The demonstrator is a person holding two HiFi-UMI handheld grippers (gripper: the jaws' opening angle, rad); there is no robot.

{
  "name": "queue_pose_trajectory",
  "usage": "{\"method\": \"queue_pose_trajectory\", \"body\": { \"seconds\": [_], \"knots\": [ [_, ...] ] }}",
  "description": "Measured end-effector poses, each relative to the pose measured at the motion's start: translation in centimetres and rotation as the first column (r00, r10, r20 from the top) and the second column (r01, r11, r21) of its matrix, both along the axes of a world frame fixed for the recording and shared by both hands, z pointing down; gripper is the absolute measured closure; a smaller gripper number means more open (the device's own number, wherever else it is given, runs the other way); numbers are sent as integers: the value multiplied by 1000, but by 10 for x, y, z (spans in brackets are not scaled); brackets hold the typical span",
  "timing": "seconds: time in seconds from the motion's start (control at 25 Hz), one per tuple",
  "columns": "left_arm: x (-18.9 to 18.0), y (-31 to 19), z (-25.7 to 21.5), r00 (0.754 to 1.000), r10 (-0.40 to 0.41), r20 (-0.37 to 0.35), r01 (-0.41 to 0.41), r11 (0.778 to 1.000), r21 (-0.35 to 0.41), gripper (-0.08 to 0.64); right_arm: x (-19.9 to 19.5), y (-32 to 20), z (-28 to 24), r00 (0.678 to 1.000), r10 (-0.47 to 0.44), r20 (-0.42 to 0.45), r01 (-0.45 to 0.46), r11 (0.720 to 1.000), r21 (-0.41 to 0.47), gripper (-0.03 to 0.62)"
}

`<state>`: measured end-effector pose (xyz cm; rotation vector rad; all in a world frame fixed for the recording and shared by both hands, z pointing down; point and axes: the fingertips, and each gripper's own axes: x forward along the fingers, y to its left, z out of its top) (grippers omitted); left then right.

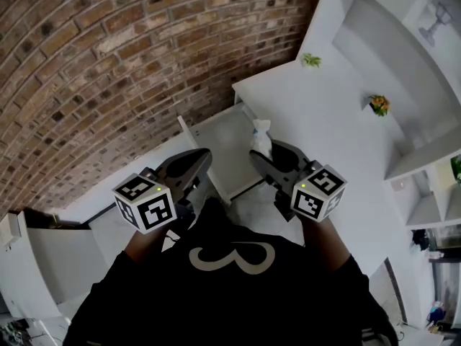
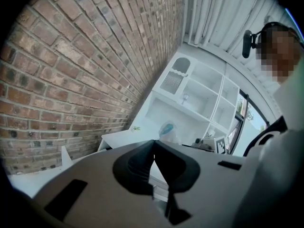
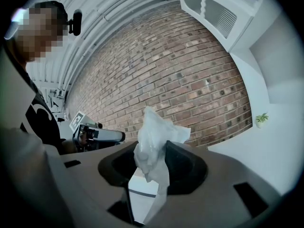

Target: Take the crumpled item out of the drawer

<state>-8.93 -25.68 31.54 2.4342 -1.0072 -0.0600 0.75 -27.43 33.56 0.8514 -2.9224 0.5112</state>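
Observation:
The crumpled item [image 3: 154, 144] is a wad of thin white plastic or paper. It is pinched between the jaws of my right gripper [image 3: 153, 152] and sticks up above them. In the head view that same crumpled item [image 1: 261, 137] pokes out of the right gripper [image 1: 259, 153], which hangs above the open white drawer [image 1: 230, 139]. My left gripper [image 1: 204, 157] hovers beside it over the drawer's left side. In the left gripper view the left gripper [image 2: 153, 148] has its tips together with nothing between them.
A white desk top [image 1: 324, 114] carries a small green plant [image 1: 311, 60] and an orange-flowered plant [image 1: 379, 104]. White shelving [image 1: 403, 56] rises on the right. A brick wall [image 1: 122, 63] runs along the left. A white cabinet [image 1: 29, 265] stands at lower left.

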Motion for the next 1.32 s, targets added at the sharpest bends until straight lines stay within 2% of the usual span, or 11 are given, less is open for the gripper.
{"method": "queue_pose_trajectory", "body": {
  "seconds": [0.4, 1.04, 1.32],
  "knots": [
    [15, 7, -22, 999, 22, 34, -23, 999, 45, 557, 8, 17, -33, 997, -43, 60, 39, 997, 64, 440],
    [32, 3, -21, 998, 28, 64, -31, 998, 46, 557, 25, 10, -41, 997, -22, 73, 15, 995, 103, 456],
    [27, -10, -23, 998, 15, 66, -18, 999, 43, 557, 22, -2, -43, 997, -23, 71, 15, 994, 106, 457]
  ]
}}
